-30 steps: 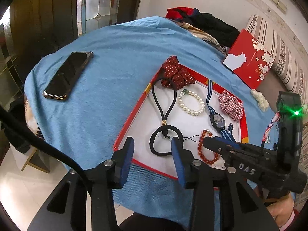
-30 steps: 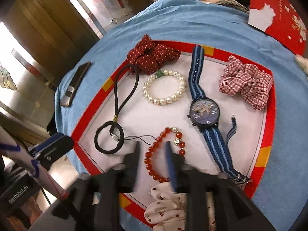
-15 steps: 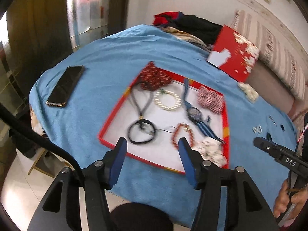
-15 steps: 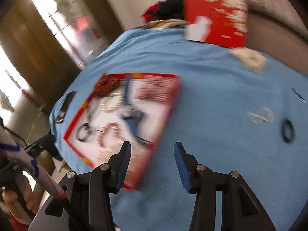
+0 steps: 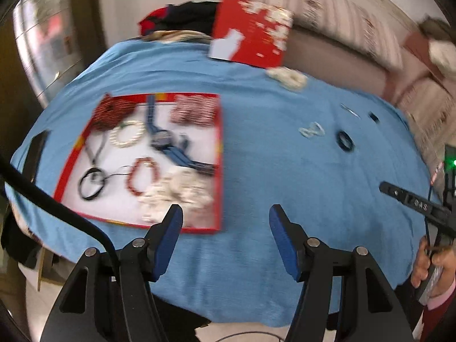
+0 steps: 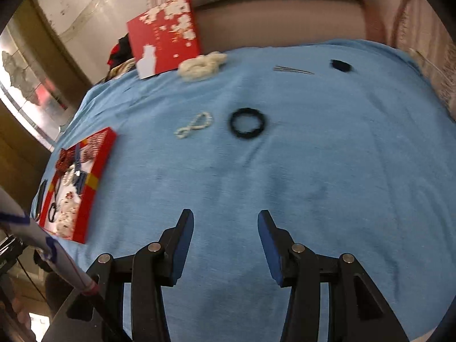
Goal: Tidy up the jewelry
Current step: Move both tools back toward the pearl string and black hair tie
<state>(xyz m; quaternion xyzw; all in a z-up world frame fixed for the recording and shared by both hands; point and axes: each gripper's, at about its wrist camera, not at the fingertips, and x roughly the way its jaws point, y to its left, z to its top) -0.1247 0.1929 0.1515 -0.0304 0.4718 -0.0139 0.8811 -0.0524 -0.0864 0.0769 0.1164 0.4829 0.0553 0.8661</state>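
Observation:
A red-rimmed tray [image 5: 219,154] [image 6: 99,168] lies on the blue cloth, holding a watch [image 5: 162,139], pearl bracelet [image 5: 126,134], red bead bracelet [image 5: 142,175], black hair tie [image 5: 91,183] and scrunchies. Loose on the cloth lie a white bead bracelet [image 6: 195,125] [image 5: 313,129], a black hair tie [image 6: 247,124] [image 5: 344,141], a cream scrunchie [image 6: 202,65], a metal clip [image 6: 293,70] and a small black item [image 6: 342,65]. My left gripper [image 5: 225,218] is open and empty near the tray's front right corner. My right gripper [image 6: 225,223] is open and empty, short of the black hair tie.
A red box lid [image 6: 164,37] [image 5: 252,31] leans at the back by a pile of clothes [image 5: 182,20]. A phone [image 5: 37,148] lies left of the tray. A sofa [image 6: 285,14] stands behind the table. The right gripper's body [image 5: 416,205] shows at right.
Both grippers have swung right, away from the tray, toward the loose items. The tray has slid to the left in both views. Both stay open and empty.

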